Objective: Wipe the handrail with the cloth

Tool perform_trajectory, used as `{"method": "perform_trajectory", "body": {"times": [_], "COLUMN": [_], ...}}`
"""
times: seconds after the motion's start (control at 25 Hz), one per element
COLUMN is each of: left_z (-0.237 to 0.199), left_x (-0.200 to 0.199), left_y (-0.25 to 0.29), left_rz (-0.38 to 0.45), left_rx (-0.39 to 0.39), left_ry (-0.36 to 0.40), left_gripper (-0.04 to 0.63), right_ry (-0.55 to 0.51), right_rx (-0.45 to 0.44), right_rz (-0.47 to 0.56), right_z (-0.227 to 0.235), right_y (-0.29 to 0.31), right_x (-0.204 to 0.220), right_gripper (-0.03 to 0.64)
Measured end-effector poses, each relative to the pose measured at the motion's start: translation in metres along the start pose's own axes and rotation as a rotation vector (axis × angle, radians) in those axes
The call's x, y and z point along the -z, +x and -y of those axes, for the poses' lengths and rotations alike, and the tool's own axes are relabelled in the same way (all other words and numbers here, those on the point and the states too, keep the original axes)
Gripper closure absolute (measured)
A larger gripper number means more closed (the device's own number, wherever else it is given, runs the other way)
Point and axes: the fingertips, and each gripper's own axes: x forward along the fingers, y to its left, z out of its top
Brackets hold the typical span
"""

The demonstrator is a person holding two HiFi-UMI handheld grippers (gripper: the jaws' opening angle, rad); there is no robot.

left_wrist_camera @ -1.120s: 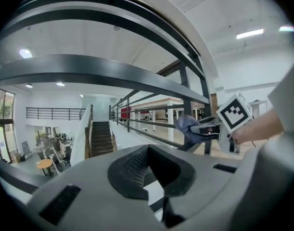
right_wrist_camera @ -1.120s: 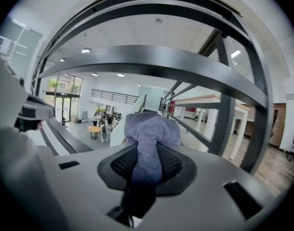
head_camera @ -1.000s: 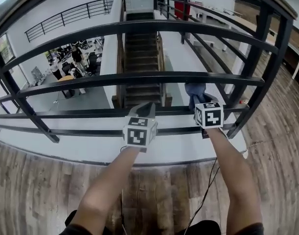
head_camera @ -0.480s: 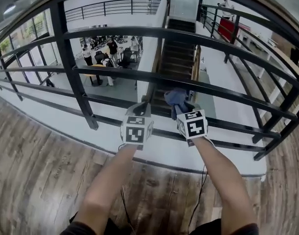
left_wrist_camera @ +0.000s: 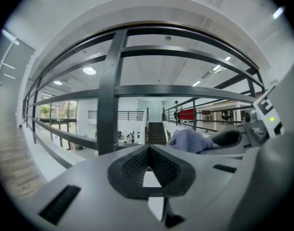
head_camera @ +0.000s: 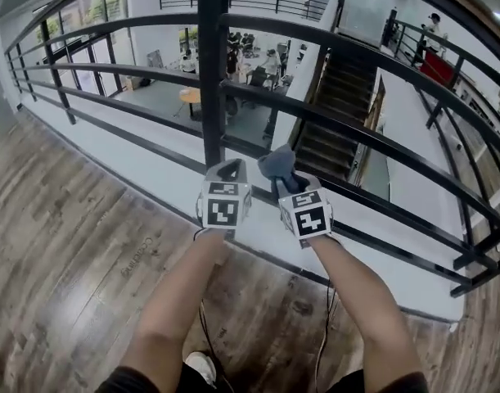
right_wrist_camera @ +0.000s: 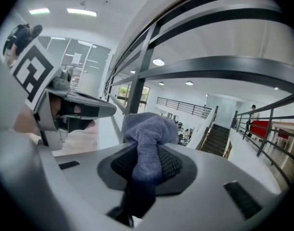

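A black metal handrail (head_camera: 331,43) with horizontal bars and upright posts runs across the head view in front of me. My right gripper (head_camera: 284,178) is shut on a grey-blue cloth (head_camera: 277,162), which bunches above the jaws (right_wrist_camera: 147,129) and stands just short of the lower bars. My left gripper (head_camera: 227,173) is shut with nothing in it, close beside the right one and in front of a thick upright post (head_camera: 212,72). The left gripper view shows that post (left_wrist_camera: 108,100) ahead, and the cloth (left_wrist_camera: 190,141) to its right.
A wood-plank floor (head_camera: 78,219) lies under me. Beyond the railing is a drop to a lower floor with desks and people (head_camera: 233,60), and a dark staircase (head_camera: 340,113) descends at the right. A white ledge (head_camera: 372,244) runs below the bars.
The view has swung left along the railing. Both grippers have moved left together, and a thick upright post now stands right in front of the left gripper. The cloth stays held.
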Motion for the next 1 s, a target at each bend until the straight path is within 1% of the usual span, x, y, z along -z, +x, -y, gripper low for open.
{"method": "perform_trajectory", "body": {"times": [0.08, 0.12, 0.2, 0.28, 0.4, 0.48, 0.6, 0.72, 0.88, 1.0], "left_z": [-0.035, -0.05, -0.074, -0.096, -0.121, -0.13, -0.139, -0.143, -0.135, -0.13], "left_x": [0.012, 0.018, 0.032, 0.048, 0.067, 0.076, 0.092, 0.104, 0.116, 0.119], "left_y": [-0.004, -0.006, -0.009, -0.012, -0.013, -0.009, -0.004, 0.002, 0.011, 0.017], "left_rz": [-0.012, -0.02, -0.041, -0.063, -0.083, -0.09, -0.112, -0.134, -0.161, -0.155], "left_rx": [-0.032, -0.044, -0.063, -0.08, -0.104, -0.109, -0.104, -0.085, -0.06, -0.052], "left_ry": [-0.03, -0.033, -0.017, -0.01, -0.048, -0.076, -0.094, -0.134, -0.132, -0.102], "left_gripper": [0.597, 0.597, 0.597, 0.597, 0.597, 0.597, 0.597, 0.597, 0.597, 0.597], "right_ry": [0.001, 0.005, 0.026, 0.063, 0.092, 0.114, 0.157, 0.155, 0.2, 0.228], "right_rx": [-0.034, -0.049, -0.07, -0.073, -0.039, -0.003, 0.038, 0.063, 0.087, 0.102], "right_rz": [-0.014, -0.022, -0.043, -0.075, -0.132, -0.165, -0.197, -0.226, -0.254, -0.275], "right_z": [-0.036, -0.052, -0.076, -0.092, -0.099, -0.098, -0.102, -0.104, -0.101, -0.091], "right_y": [0.025, 0.037, 0.063, 0.089, 0.125, 0.145, 0.17, 0.189, 0.198, 0.197], "right_x": [-0.001, -0.001, 0.0, 0.007, 0.028, 0.044, 0.06, 0.069, 0.083, 0.095], "right_gripper": [0.526, 0.526, 0.526, 0.526, 0.526, 0.526, 0.526, 0.526, 0.526, 0.526]}}
